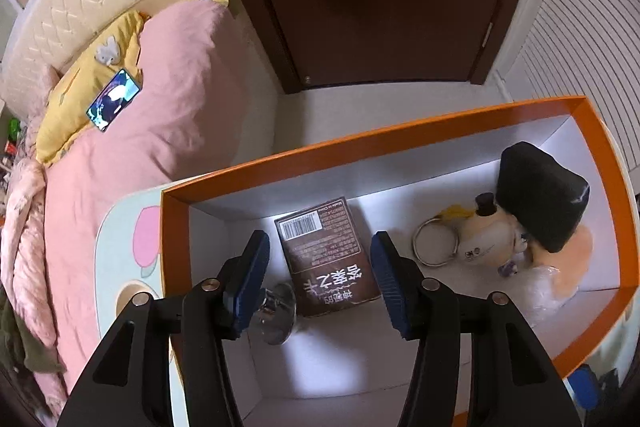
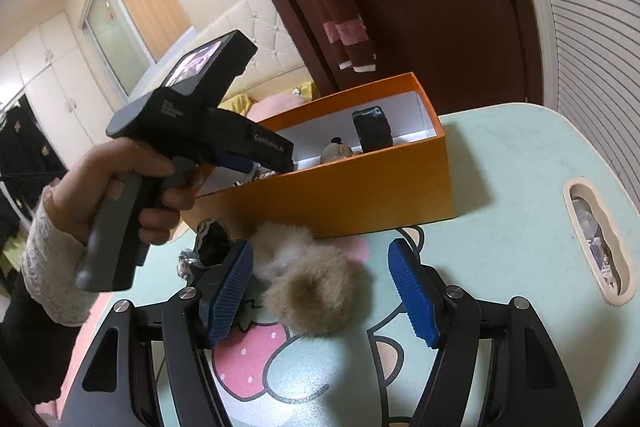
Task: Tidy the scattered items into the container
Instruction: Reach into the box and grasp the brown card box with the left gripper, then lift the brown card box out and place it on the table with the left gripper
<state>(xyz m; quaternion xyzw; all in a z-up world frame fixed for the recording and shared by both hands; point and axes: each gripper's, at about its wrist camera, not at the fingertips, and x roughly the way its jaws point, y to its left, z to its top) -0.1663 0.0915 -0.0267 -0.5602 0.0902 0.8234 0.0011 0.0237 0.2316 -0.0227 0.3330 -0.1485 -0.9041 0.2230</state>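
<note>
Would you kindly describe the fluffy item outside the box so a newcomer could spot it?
Start at the orange box on the mint cartoon table. Just in front of its long wall lies a beige fur pom-pom, the only fluffy thing there, beside a small dark trinket.

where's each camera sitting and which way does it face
Left wrist: on the left tool, aimed steeply down into the orange box; only its own fingers show.
Right wrist: on the right tool, aimed across the table at the fluffy toy; the person's left hand shows.
Shared: the orange box.
</note>
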